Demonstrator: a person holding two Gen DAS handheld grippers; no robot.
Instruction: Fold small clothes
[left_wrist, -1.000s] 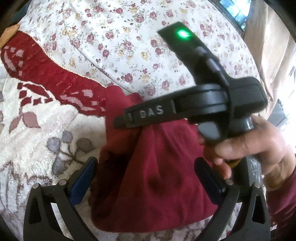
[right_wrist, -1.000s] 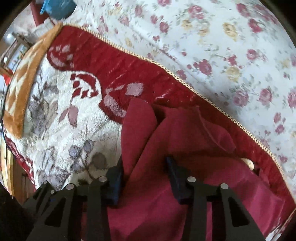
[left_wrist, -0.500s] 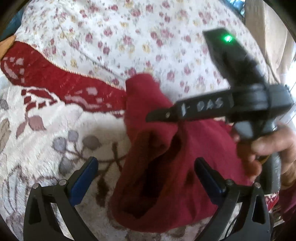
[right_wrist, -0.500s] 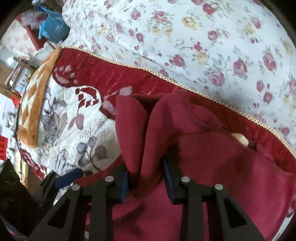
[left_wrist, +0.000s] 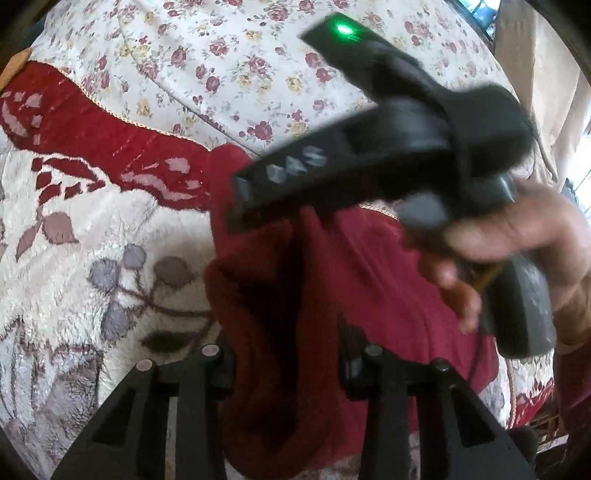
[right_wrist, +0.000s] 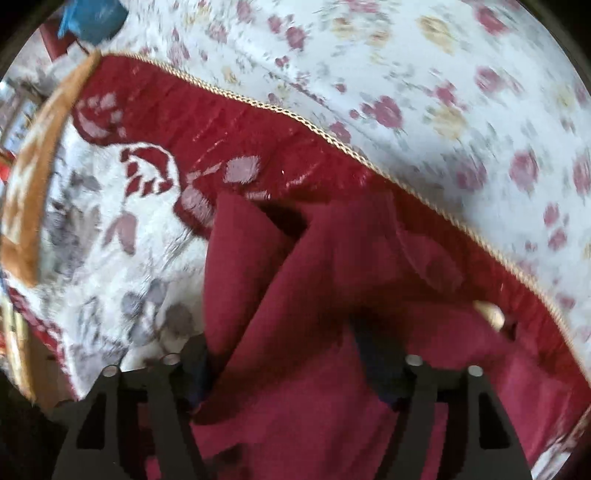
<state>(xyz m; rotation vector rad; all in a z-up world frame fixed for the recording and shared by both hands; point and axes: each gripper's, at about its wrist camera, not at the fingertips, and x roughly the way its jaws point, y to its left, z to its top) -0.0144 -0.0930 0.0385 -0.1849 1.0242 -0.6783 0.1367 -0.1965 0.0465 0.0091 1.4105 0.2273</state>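
My left gripper (left_wrist: 286, 363) jaws closing on the bunched dark red fleece garment (left_wrist: 332, 295), right gripper (right_wrist: 291, 363) jaws opening; pinch every layer before lifting.

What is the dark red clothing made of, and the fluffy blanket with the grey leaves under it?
The dark red clothing looks like soft matte fleece or thick cotton knit: no shine, rounded bulky folds. Exact fibre unclear. The blanket looks like plush pile fabric: fuzzy cream surface with the pattern blurred into the nap, and a shinier red border.
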